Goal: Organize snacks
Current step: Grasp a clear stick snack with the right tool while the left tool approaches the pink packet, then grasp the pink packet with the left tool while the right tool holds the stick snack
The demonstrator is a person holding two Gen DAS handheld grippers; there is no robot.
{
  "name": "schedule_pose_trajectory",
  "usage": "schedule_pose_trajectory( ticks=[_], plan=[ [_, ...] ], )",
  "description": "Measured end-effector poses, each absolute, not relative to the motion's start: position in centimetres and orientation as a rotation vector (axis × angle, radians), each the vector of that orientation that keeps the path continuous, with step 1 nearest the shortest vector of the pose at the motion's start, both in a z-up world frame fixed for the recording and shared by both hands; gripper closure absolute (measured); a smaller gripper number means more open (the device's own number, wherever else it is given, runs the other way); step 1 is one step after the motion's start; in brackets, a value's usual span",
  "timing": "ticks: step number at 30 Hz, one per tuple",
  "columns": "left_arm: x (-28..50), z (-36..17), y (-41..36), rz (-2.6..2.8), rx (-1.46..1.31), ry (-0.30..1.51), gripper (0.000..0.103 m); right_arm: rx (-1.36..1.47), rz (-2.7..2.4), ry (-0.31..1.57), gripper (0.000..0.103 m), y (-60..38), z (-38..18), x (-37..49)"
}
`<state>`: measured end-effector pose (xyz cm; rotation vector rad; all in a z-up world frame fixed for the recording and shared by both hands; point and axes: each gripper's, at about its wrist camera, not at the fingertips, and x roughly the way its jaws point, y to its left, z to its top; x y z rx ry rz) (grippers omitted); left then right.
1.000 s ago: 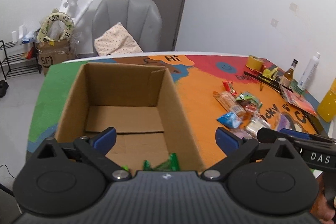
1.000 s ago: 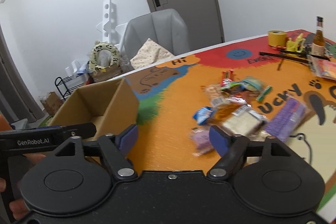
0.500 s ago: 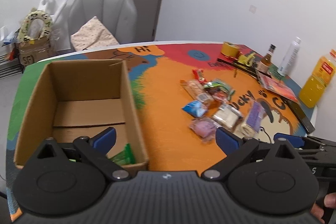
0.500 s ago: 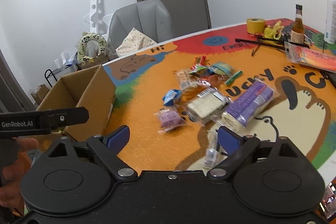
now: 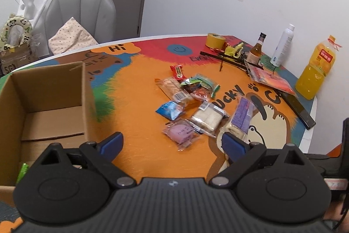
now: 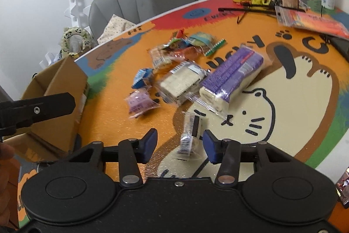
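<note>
**Now both grippers face the snack pile, not the box**

Nearest you, the right gripper (image 6: 177,143) has swung over from the box side and dropped low, and its fingers have narrowed from wide to a small gap. They stand apart, holding nothing, with a small clear packet (image 6: 190,133) lying on the mat just ahead, between them. That reads as the next pick, lined up but not yet gripped.

Your left gripper (image 5: 172,143) has turned away from the box (image 5: 52,102) too. Its fingers are spread wide and empty above the mat.

Beyond that lie the loose snacks: the pink packet (image 5: 182,131), the white crackers (image 5: 208,119), the purple pack (image 5: 241,116), the blue packet (image 5: 170,109), then the mixed heap (image 5: 189,86) further back. All of these are still on the table.

Only a green wrapper (image 5: 21,171) shows in the box, at its near corner, so most of the sorting is ahead.
</note>
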<state>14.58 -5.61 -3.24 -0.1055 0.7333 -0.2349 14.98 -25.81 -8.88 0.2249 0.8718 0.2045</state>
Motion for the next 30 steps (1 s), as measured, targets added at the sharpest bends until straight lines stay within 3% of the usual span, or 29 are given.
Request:
schedule_pose_trajectory(
  ticks=[2, 6, 8, 17, 30],
  plan=[
    [15.1, -3.7, -6.1, -0.236, -0.104, 0.736, 0.008, 0.229, 0.207, 0.885, 0.057, -25.8, -9.5, 15.4],
    [16.3, -4.6, -6.8, -0.244, -0.108, 0.755, 0.011, 0.242, 0.203, 0.918, 0.079, -26.2, -10.8, 16.3],
    [17.0, -5.2, -7.2, -0.239, -0.103, 0.767, 0.012, 0.243, 0.202, 0.910, 0.084, -26.5, -10.9, 16.4],
    [19.5, -7.2, -8.5, -0.230, -0.097, 0.809, 0.015, 0.259, 0.175, 0.897, 0.085, -28.1, -10.9, 16.7],
    [22.9, -10.3, -10.1, -0.200, -0.113, 0.861, 0.028, 0.247, 0.159, 0.873, 0.083, -28.8, -11.1, 17.4]
  ],
)
